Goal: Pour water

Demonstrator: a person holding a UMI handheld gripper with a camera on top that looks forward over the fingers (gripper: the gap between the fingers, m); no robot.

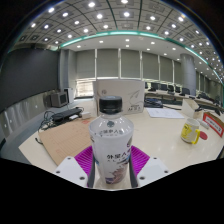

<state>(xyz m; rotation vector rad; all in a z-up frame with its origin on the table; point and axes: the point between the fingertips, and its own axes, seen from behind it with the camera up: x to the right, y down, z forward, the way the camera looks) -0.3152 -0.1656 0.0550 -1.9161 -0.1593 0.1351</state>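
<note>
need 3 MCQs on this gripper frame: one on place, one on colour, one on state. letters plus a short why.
1. Where is the clear bottle?
A. between the gripper fingers
B. far beyond them, by the windows
C. lying on the floor

2. What colour is the bottle's cap?
A. red
B. black
C. green

3. How does the bottle stand?
A. tipped on its side
B. upside down
C. upright, cap on

Key:
1 A: the bottle's body sits between the two pink pads, close to the camera, over the pale table.
2 B: the cap on top is dark black above the clear body.
3 C: the cap is at the top and the body is vertical; the yellow cup stands apart, further along the table.
</note>
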